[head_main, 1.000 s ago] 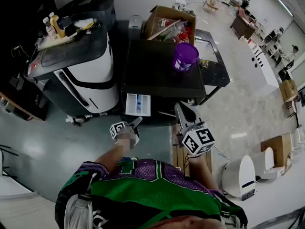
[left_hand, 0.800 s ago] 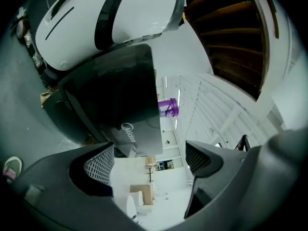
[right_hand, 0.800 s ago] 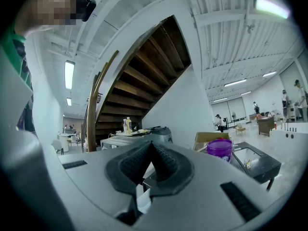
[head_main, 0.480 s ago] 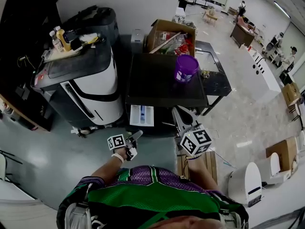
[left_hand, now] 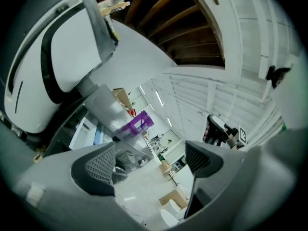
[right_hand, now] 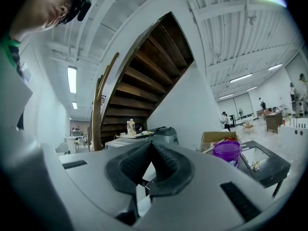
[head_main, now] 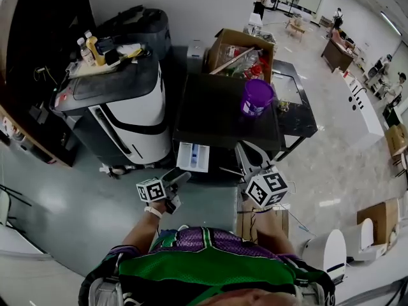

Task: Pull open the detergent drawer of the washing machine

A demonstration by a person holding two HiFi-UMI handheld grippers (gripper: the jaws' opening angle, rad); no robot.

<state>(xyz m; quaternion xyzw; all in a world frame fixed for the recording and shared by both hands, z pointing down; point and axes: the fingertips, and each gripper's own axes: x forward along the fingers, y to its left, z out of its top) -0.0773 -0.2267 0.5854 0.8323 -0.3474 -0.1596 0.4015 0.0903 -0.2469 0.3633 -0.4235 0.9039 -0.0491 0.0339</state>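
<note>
Seeing white, blue-lined detergent drawer (head_main: 193, 156) out; my left gripper (left_hand: 149, 162) spread, empty; right gripper (right_hand: 151, 153) pressed together; stray swing could clip it.

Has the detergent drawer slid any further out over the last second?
No. The detergent drawer juts just as far from the washing machine front, already open.

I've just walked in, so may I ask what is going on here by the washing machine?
A person stands facing the washing machine with a gripper in each hand. Its detergent drawer is already pulled out at the front. The left gripper hangs near the drawer without touching it, jaws apart and nothing between them. The right gripper is shut and empty. A purple tub sits on the machine's top.
</note>
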